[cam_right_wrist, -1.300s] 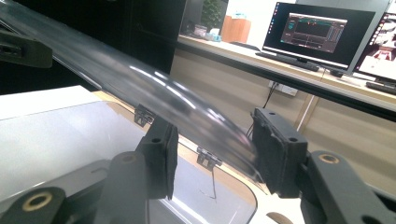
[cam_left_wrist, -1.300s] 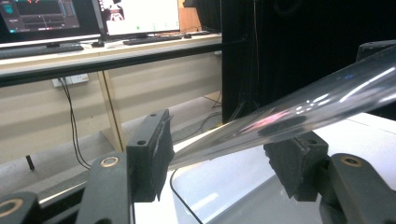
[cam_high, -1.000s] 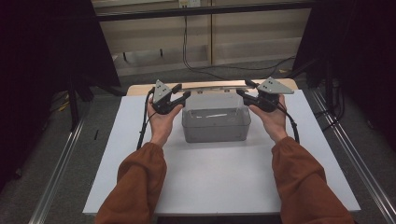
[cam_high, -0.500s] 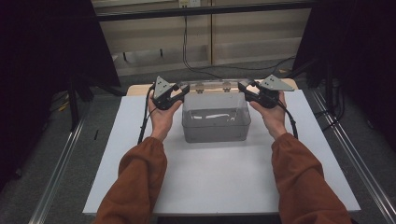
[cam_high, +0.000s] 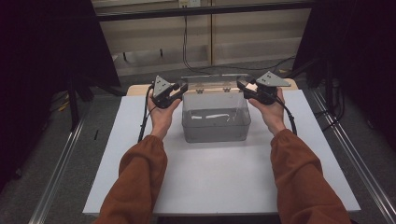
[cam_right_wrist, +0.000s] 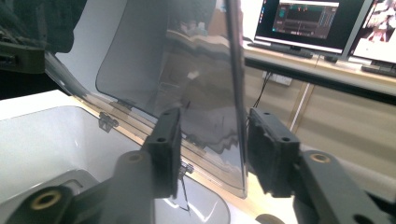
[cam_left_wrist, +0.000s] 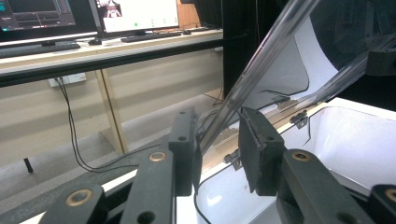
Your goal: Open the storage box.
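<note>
Clear box [cam_high: 215,125] on white counter [cam_high: 224,182]; raised lid [cam_left_wrist: 261,70] between closing left gripper [cam_left_wrist: 217,140] jaws and right gripper [cam_right_wrist: 212,144] jaws, both apart.

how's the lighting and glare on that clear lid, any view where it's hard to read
High view: dim and dark at the edges, the clear box and its raised lid faint against the white table. Left gripper view: brighter, the lid's edge sharp, the near jaws soft. Right gripper view: the lid mirrors the room, so what lies behind it is murky.
</note>
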Motion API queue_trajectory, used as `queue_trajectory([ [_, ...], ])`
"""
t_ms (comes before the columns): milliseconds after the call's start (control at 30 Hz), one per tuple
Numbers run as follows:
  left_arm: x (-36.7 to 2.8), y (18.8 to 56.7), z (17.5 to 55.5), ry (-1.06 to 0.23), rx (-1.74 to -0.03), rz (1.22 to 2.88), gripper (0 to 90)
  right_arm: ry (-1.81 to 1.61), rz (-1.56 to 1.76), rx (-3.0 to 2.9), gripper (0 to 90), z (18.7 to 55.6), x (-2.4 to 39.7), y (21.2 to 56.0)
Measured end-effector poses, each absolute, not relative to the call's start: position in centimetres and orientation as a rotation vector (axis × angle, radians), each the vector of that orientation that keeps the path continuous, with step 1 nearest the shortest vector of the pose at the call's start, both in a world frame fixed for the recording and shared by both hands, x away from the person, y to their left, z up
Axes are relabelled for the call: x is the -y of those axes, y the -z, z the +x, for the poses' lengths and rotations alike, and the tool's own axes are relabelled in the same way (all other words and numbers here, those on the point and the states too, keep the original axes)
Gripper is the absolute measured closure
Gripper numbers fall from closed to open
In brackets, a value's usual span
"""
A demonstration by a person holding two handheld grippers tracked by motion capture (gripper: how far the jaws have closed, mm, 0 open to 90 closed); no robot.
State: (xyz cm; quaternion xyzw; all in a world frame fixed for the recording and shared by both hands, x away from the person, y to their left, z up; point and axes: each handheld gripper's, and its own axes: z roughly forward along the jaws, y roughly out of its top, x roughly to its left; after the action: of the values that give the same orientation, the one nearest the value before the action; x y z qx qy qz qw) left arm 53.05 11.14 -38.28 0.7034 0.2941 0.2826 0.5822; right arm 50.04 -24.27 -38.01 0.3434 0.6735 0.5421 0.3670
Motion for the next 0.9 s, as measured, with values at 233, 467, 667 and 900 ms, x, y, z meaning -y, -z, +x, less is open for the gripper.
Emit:
queue_trajectory([
  [233,-11.2,38.2,53.4,-0.683,-0.676,1.665,70.2,-1.389,0.909,-1.745,55.7,51.0,24.2,38.4],
  [467,-10.9,38.2,53.9,-0.682,-0.688,1.66,70.7,-1.384,0.922,-1.75,57.4,51.6,24.4,38.8],
  [667,-10.7,38.1,54.3,-0.675,-0.701,1.653,70.9,-1.387,0.924,-1.744,61.3,51.9,24.6,38.9],
  [900,-10.8,38.0,54.8,-0.684,-0.697,1.665,71.3,-1.392,0.927,-1.755,61.5,52.5,24.3,38.7],
])
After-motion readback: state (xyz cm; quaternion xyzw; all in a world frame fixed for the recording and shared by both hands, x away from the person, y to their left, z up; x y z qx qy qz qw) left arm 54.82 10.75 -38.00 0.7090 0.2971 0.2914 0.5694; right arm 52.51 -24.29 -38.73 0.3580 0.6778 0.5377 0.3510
